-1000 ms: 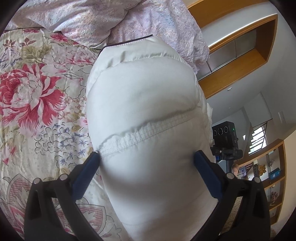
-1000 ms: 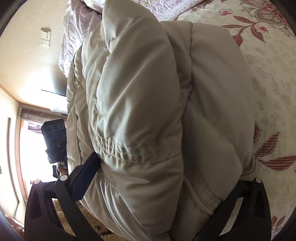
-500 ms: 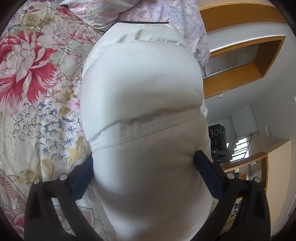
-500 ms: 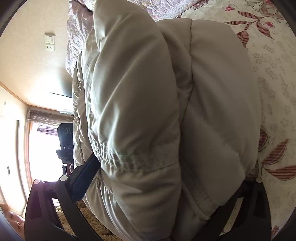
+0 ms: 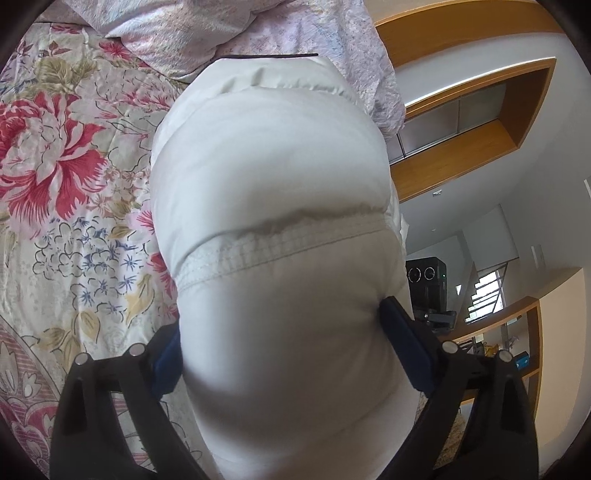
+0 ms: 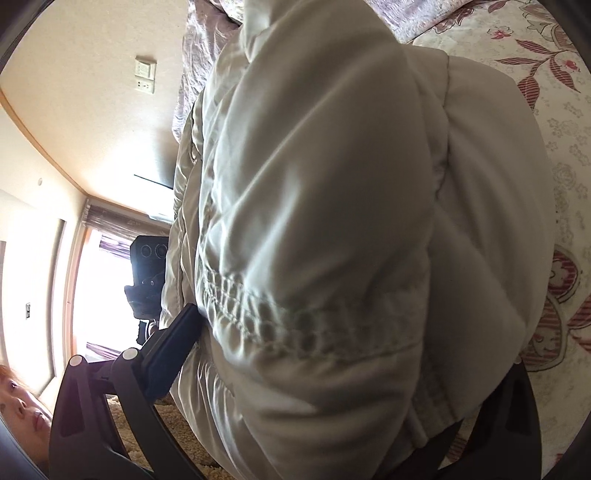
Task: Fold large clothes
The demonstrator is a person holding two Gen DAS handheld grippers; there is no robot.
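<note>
Item: one large padded jacket (image 5: 269, 206), off-white, quilted, with a gathered elastic hem band. Location: bunched over the floral bedspread (image 5: 70, 206) of the bed, its bulk filling both of your wrist views; lilac bedding (image 5: 207, 29) lies beyond it.

Left gripper (image 5: 280, 354): your fingers stand wide, and their jaws have just been closing a little. A thick roll of the jacket sits between them, and the blue pads (image 5: 402, 343) dent the fabric on both sides, so you have hold of it.

Right gripper (image 6: 332, 373): also spread wide around a fat bundle of the jacket (image 6: 332, 206). The left pad presses the cloth; the right one is hidden behind it, so a full grip there is probable but not confirmed.

Progress, as judged: the jacket looks doubled into layers already. Still to do: lay it down flat, square the edges, let go.
</note>
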